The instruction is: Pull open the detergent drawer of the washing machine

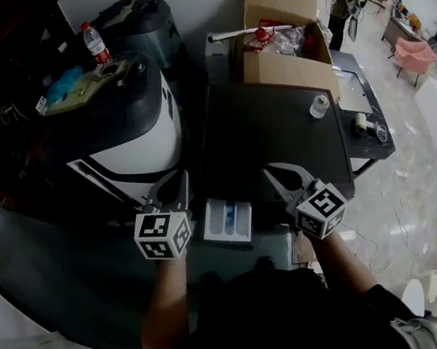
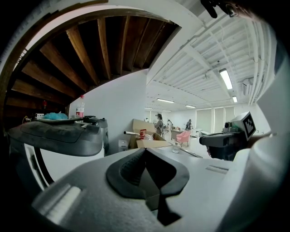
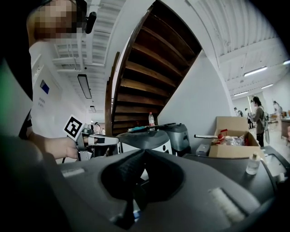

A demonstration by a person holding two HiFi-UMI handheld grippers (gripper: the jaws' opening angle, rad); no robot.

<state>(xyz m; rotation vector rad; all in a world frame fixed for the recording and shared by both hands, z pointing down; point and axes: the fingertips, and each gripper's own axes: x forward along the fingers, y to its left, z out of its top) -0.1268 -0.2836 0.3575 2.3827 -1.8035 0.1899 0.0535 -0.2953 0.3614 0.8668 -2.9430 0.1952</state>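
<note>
Fingers pressed together on nothing, my left gripper (image 1: pixel 181 181) and right gripper (image 1: pixel 273 174) hover either side of the detergent drawer (image 1: pixel 228 218), which juts open past the washing machine's (image 1: pixel 276 130) front edge, untouched, with open gaps flanking it.

dark machine top (image 1: pixel 269 135) carries a cardboard box (image 1: pixel 288 65) and small bottle (image 1: pixel 319 106).

No word, brand or number can be read. The left gripper (image 1: pixel 178 184) and right gripper (image 1: pixel 274 174) carry only black-and-white square markers (image 1: pixel 162 234); the red label (image 1: pixel 95 41) on the bottle (image 1: pixel 98 51) is too small to read.
</note>
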